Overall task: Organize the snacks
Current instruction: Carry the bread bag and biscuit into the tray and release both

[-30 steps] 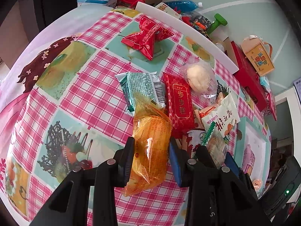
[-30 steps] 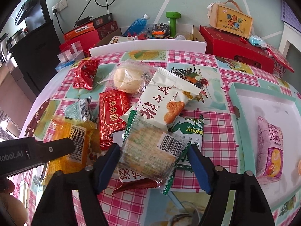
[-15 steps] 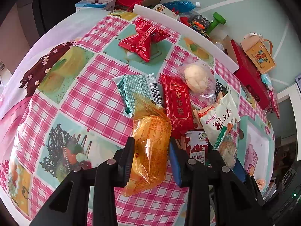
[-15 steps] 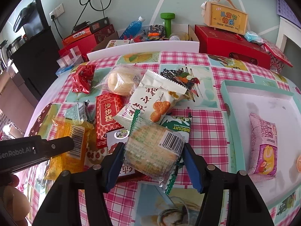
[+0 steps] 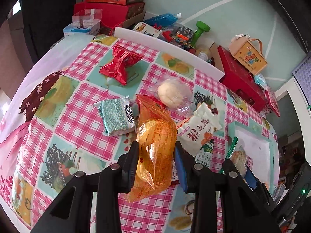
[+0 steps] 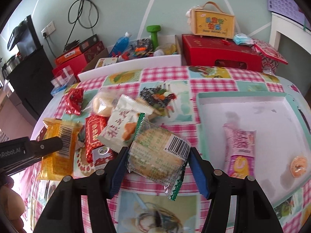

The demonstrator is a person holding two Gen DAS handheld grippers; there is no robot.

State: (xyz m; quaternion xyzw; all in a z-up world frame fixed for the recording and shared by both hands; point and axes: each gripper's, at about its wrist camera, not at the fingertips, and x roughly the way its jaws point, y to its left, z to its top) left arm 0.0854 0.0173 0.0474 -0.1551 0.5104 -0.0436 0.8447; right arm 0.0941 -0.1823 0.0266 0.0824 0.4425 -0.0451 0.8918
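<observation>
My left gripper (image 5: 156, 155) is shut on an orange snack packet (image 5: 155, 136), which hangs clear of the checked tablecloth (image 5: 77, 120). My right gripper (image 6: 158, 161) is shut on a clear cracker packet (image 6: 157, 151) with green edges and a barcode, held above the cloth just left of the tray. The teal-rimmed white tray (image 6: 241, 95) lies to the right and holds a pink packet (image 6: 240, 151) and a small orange round sweet (image 6: 298, 166). The orange packet (image 6: 58, 145) also shows at the left of the right wrist view.
Loose on the cloth lie a red packet (image 5: 121, 64), a green packet (image 5: 116, 117), a bun in a clear bag (image 5: 171, 95), a white packet (image 5: 200, 128) and a flat red packet (image 6: 95, 134). Red boxes (image 6: 221, 53), a dumbbell (image 6: 154, 34) and clutter stand behind the table.
The right gripper's jaws have closed onto the cracker packet and lifted it off the pile towards the tray. The left gripper has risen with the orange packet.
</observation>
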